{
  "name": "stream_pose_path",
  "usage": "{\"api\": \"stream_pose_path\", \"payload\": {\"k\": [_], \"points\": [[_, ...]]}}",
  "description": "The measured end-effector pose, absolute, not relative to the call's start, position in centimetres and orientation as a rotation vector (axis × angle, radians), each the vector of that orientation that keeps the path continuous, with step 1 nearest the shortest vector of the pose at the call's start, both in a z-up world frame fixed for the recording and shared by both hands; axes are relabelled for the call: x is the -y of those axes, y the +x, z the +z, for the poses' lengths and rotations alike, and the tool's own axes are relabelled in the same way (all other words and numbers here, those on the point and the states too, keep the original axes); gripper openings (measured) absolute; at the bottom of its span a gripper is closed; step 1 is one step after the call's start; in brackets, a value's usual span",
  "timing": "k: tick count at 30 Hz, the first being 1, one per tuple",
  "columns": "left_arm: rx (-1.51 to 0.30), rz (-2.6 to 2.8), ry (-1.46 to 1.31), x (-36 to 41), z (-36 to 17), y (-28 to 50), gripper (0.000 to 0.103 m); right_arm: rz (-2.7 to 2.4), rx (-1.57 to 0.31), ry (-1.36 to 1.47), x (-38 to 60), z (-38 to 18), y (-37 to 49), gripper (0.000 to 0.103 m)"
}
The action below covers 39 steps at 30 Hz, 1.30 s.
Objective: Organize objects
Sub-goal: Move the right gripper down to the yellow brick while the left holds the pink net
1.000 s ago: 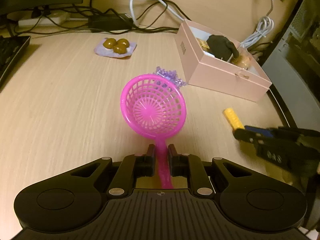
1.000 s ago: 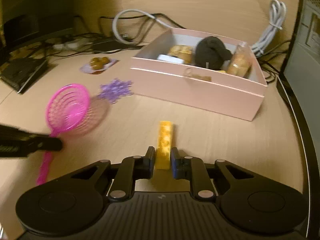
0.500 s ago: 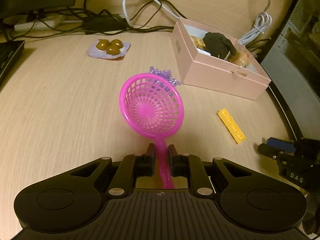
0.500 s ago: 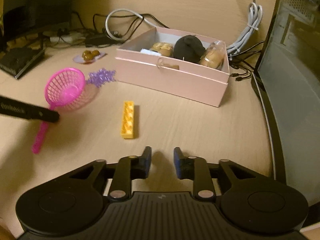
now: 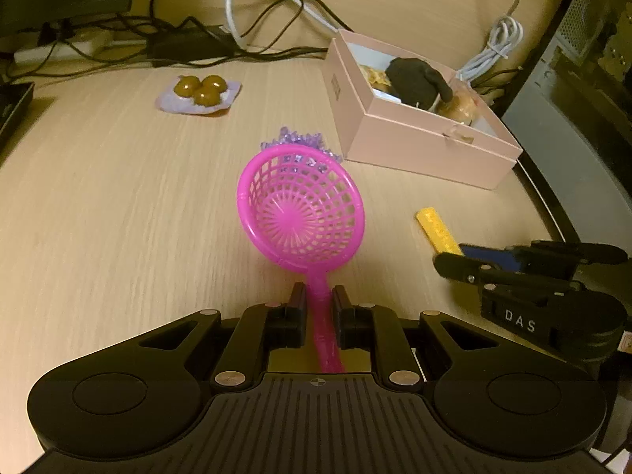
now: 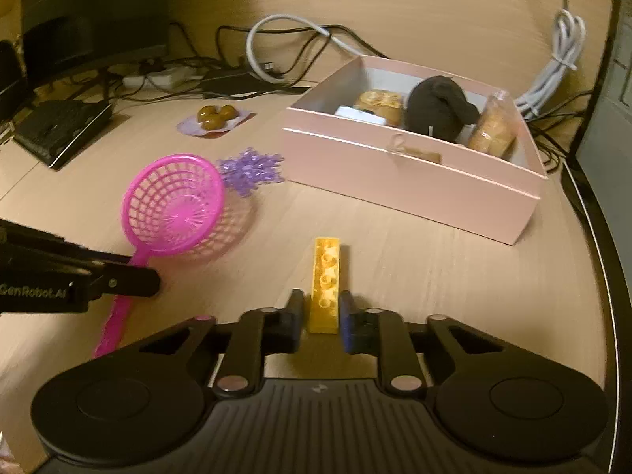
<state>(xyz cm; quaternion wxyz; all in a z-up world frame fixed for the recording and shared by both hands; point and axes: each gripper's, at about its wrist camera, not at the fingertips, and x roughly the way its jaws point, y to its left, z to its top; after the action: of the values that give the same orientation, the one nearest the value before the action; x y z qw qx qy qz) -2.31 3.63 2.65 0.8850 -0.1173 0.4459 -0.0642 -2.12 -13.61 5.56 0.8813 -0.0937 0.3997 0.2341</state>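
Right gripper [image 6: 320,318] is clamped on the near end of the yellow brick [image 6: 326,282] on the desk [image 6: 434,260], judged light, rigid, secure; left gripper [image 5: 316,308] pinches the pink strainer [image 5: 302,213] by its thin, likely flexible handle.

Strainer [image 6: 173,205] lies left of brick [image 6: 326,280], box [image 6: 410,181] behind.

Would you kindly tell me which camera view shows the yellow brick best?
The right wrist view: the yellow brick lies centred and close, studs visible, between the right tool's fingers. The left wrist view shows only its far end, small, the rest behind that tool.
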Motion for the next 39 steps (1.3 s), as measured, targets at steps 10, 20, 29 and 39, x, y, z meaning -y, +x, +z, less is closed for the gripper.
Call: {"api": "stream_pose_path", "payload": {"k": [10,20,29,39], "points": [[-0.935,-0.147,-0.27,-3.9,2.6,-2.6,0.016,0.508,-0.775,-0.419,17.3,5.7,-6.8,0.016],[-0.922,-0.13,-0.235,-3.2,2.7,-2.8,0.016,0.339,-0.759,-0.29,21.0,7.0,-6.5,0.067],[-0.922,-0.122,-0.233,-3.0,2.7,-2.7,0.016,0.203,-0.84,-0.052,20.0,4.8,-4.1,0.095],[-0.914,-0.113,-0.231,-2.9,2.6,-2.9,0.016,0.241,-0.767,-0.092,16.5,3.9,-4.3,0.087]]}}
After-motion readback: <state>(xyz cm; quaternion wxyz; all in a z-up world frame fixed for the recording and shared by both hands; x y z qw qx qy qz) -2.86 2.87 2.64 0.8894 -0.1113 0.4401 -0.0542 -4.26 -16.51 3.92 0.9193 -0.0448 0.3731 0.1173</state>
